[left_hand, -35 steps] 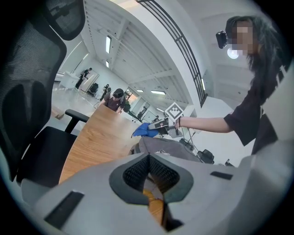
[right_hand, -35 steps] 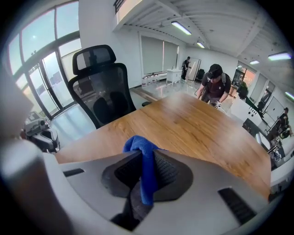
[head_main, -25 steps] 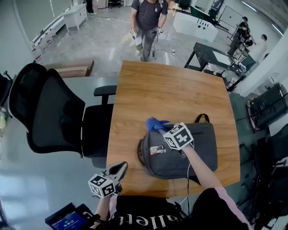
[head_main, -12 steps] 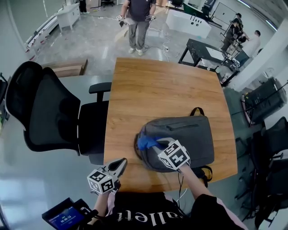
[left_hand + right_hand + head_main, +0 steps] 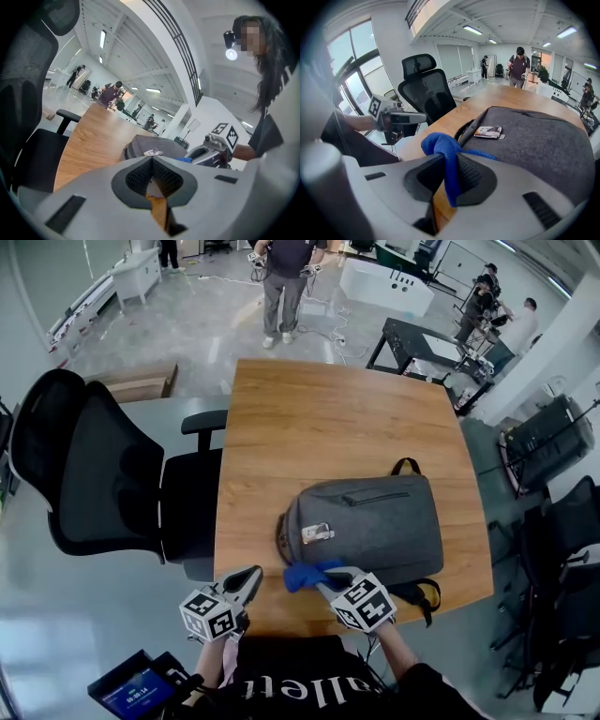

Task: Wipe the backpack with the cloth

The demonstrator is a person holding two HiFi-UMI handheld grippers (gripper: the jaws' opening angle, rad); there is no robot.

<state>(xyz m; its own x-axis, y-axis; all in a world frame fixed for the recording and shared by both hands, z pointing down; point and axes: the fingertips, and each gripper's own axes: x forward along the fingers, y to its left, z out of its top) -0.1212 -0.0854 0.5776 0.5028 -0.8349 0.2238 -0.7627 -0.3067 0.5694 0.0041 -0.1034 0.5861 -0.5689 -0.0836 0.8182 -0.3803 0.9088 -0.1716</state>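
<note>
grey felt backpack [image 5: 370,526] flat on wooden table [image 5: 319,418], near front edge, carry loop pointing away. wipe stroke ran down bag's left side, far end to near end, within last second; now off bag at near-left corner, so one pass looks done, rest of top probably unwiped. right claw [image 5: 322,579] clenched on blue cloth [image 5: 302,576], cloth bunched just beside bag. left claw [image 5: 247,581] pressed closed, empty, idle at table edge.

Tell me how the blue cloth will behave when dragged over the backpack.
Probably floppy: the cloth bunches and droops where the right claw pinches it. Likely light, held by one pinch. It may drag rather than slip on the backpack, whose fabric looks felt-like.
</note>
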